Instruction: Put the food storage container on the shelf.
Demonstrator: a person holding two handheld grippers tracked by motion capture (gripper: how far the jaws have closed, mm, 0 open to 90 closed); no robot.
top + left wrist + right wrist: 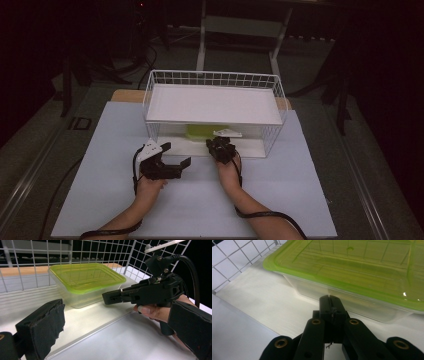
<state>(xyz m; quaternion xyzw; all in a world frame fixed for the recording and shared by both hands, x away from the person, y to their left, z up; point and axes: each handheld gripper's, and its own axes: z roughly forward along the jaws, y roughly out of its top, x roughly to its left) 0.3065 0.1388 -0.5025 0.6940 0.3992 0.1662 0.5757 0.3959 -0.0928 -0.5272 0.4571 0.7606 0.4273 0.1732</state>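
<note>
High view: a white wire rack [274,87] stood at the far half of the table [300,200], with a flat white shelf on top and an open front. Under that shelf, on the rack's white base, sat a clear plastic container with a green lid [199,132], lid on.

Right gripper [220,146] was at the rack's open front, tips pointed at the container. Right gripper view had its jaws pressed together with nothing between them, tips just short of the container's near wall, below the lid rim.

Left gripper [186,162] rested on the table just outside the rack, jaws spread wide and empty, turned toward the right gripper.

Judged step: the approach, with no grasp on the container yet. Next move likely called for the right jaws to part and take the lid rim or wall, or hook it, then draw the container out toward the table. Clearance beneath the shelf looked tight.
</note>
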